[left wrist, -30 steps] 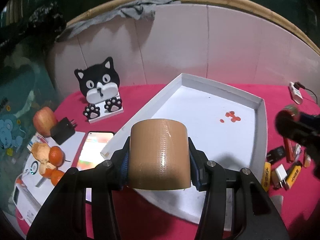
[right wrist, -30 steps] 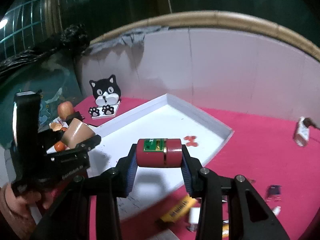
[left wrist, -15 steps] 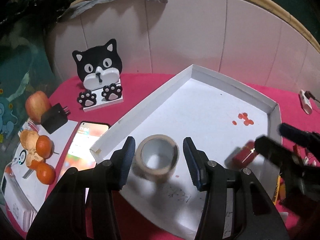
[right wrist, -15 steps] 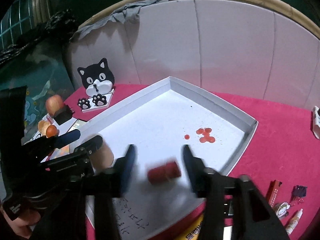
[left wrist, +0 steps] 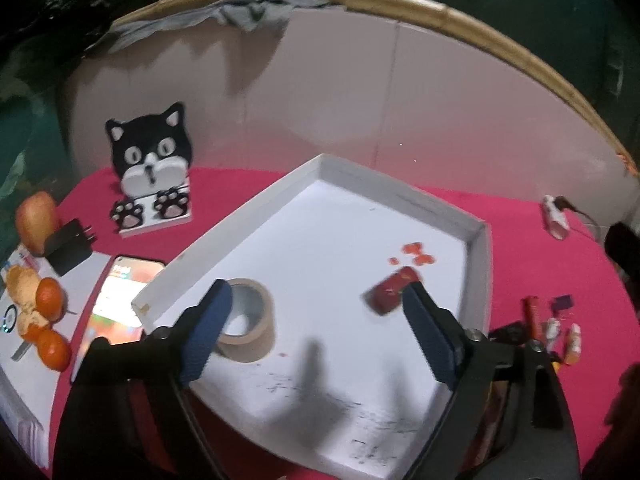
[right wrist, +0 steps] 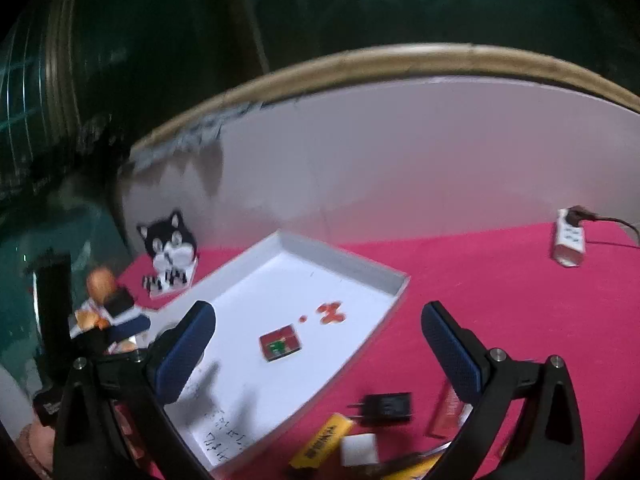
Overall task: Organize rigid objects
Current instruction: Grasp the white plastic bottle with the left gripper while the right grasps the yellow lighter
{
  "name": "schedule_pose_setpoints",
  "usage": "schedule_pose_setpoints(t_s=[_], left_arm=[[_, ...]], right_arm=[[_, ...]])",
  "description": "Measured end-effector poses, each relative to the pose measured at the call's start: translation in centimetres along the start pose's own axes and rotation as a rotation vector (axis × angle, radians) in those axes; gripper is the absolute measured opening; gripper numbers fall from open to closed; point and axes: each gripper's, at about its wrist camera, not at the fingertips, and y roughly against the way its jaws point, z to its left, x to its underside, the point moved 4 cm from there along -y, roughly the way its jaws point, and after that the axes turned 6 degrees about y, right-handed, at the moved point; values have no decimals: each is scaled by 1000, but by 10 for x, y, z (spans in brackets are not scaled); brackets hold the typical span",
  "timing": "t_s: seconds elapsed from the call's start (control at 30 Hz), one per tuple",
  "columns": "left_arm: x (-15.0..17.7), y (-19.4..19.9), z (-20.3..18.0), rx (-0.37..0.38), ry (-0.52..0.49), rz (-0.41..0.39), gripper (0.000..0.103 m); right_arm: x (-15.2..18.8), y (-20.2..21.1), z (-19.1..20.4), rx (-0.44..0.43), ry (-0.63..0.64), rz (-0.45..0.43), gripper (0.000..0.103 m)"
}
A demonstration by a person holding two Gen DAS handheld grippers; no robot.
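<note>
A white shallow tray (left wrist: 478,240) (right wrist: 396,292) lies on the pink table. A brown tape roll (left wrist: 250,326) lies flat in its near left part. A small dark red box (left wrist: 394,290) (right wrist: 280,342) lies in the tray near orange-red stains (left wrist: 416,254). My left gripper (left wrist: 320,332) is open and empty above the tray, between the roll and the box. My right gripper (right wrist: 320,354) is open and empty, raised above the tray's right edge. The left gripper's fingers (right wrist: 124,326) show at the left of the right wrist view.
A black cat stand (left wrist: 152,168), a phone (left wrist: 120,292), a black charger (left wrist: 68,244), an apple (left wrist: 36,220) and tangerines (left wrist: 50,320) lie left of the tray. A black plug (right wrist: 386,408), a yellow box (right wrist: 322,442), a white cube (right wrist: 358,448) and other small items lie right. A power strip (right wrist: 570,242) sits far right.
Both grippers opened and pulled back. The tape roll and the red box left the fingers and now lie in the tray.
</note>
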Motion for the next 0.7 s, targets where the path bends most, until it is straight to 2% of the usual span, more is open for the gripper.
schedule_pose_setpoints(t_s=[0.03, 0.17, 0.23, 0.4, 0.57, 0.7], left_arm=[[-1, 4, -3, 25, -5, -17, 103], [-1, 19, -17, 92, -50, -53, 103], [1, 23, -24, 140, -57, -46, 103], [5, 33, -32, 239, -85, -7, 103], [23, 44, -33, 287, -115, 40, 103], [49, 53, -52, 375, -171, 94, 103]], right_arm=[[-2, 7, -6, 11, -9, -17, 103], [-7, 34, -32, 42, -51, -91, 103], [-7, 45, -43, 65, -67, -121, 103], [1, 66, -66, 124, -70, -125, 103], [20, 78, -87, 180, -69, -98, 103], [43, 71, -101, 198, -74, 2, 103]])
